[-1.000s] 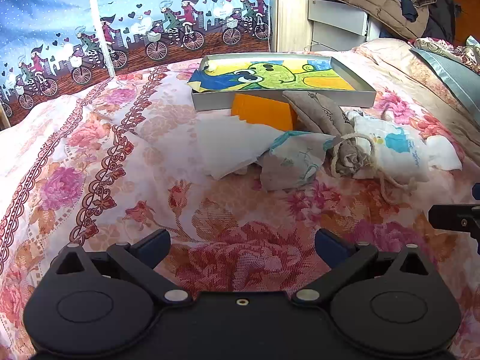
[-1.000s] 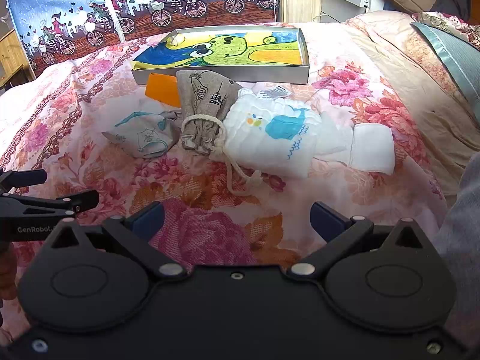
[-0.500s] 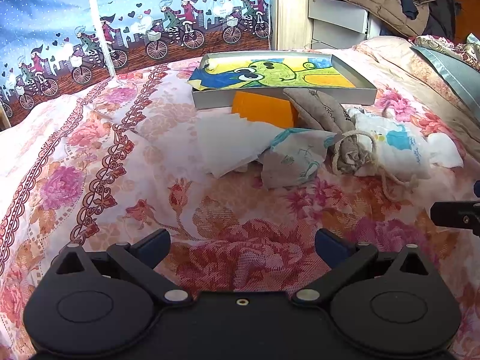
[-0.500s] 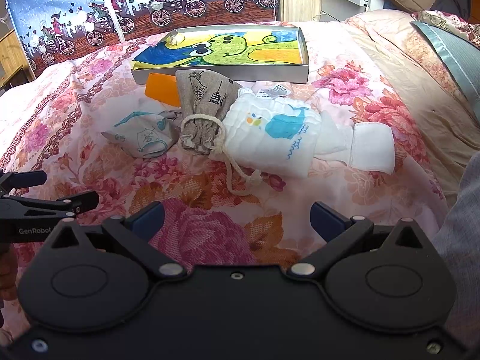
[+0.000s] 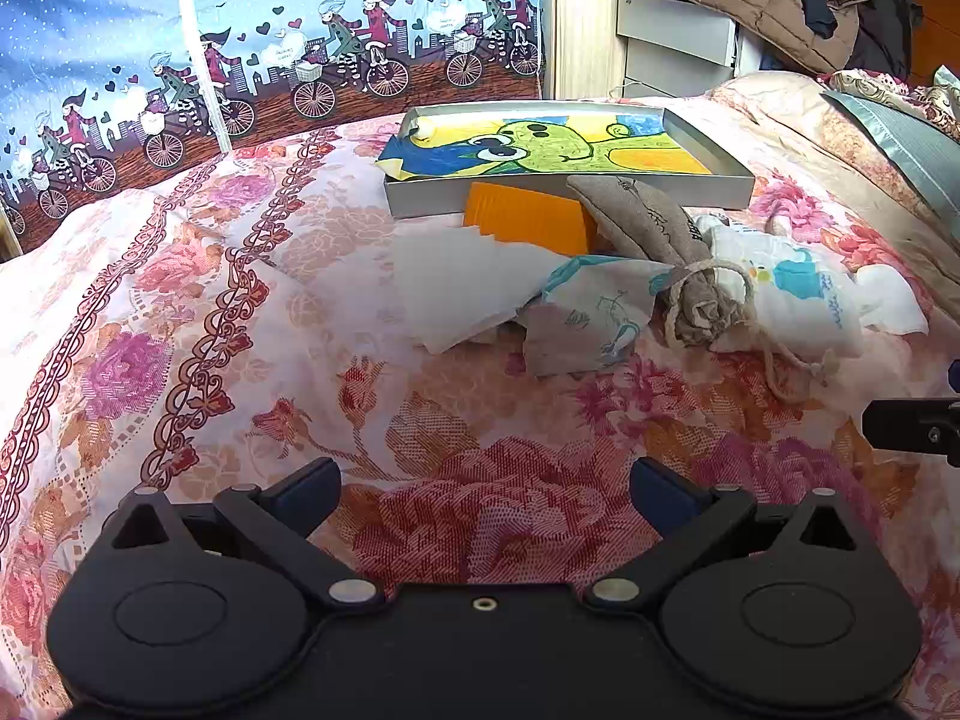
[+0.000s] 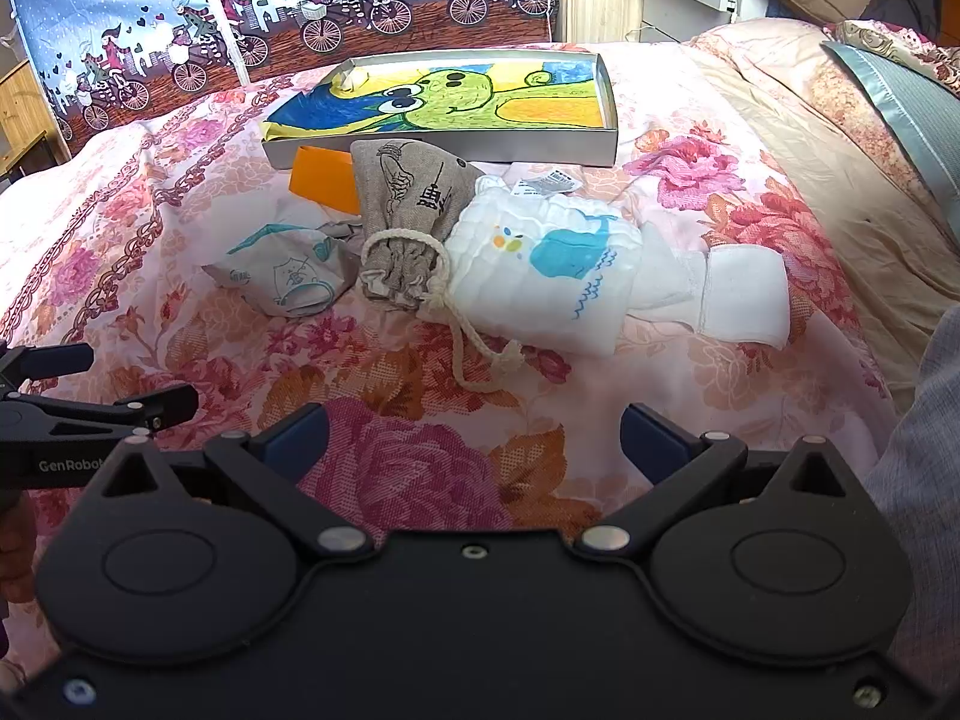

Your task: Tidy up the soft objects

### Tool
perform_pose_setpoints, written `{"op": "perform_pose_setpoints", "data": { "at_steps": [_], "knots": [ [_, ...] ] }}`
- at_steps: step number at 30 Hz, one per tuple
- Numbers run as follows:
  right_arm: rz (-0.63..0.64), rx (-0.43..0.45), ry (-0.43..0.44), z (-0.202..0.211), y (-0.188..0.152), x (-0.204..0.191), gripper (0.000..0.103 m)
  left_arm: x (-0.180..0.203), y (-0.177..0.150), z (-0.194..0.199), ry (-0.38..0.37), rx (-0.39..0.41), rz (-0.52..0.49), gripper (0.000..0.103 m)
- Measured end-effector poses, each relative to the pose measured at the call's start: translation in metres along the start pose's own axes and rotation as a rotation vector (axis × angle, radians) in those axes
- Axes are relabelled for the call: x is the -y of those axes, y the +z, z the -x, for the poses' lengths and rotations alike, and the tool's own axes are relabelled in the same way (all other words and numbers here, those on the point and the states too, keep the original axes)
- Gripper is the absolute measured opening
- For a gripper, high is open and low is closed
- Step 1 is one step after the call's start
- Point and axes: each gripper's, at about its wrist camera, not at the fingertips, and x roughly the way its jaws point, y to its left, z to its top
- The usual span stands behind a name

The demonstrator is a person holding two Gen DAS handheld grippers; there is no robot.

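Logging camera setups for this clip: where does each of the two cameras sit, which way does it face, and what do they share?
Left wrist: on the left gripper, low over the bedspread, facing the tray; own open fingers and the right gripper's tip at the right edge show.
Right wrist: on the right gripper, facing the same way; own open fingers and the left gripper at the left edge show.
Shared: tray, drawstring pouch, white whale cloth.

I note a grey drawstring pouch (cord trailing loose) lying between a crumpled grey printed cloth and a folded white whale-print cloth, all touching on the bed.
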Motion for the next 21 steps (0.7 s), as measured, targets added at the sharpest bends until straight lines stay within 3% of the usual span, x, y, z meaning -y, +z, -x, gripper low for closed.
{"op": "perform_pose_setpoints", "data": {
  "at_steps": [21],
  "knots": [
    [-0.003, -0.002, 0.001, -0.0009, -0.0001, 0.0005, 0.103, -0.0009, -0.0012, -0.0006, 0.001, -0.002, 0.0, 0.102]
  ]
}}
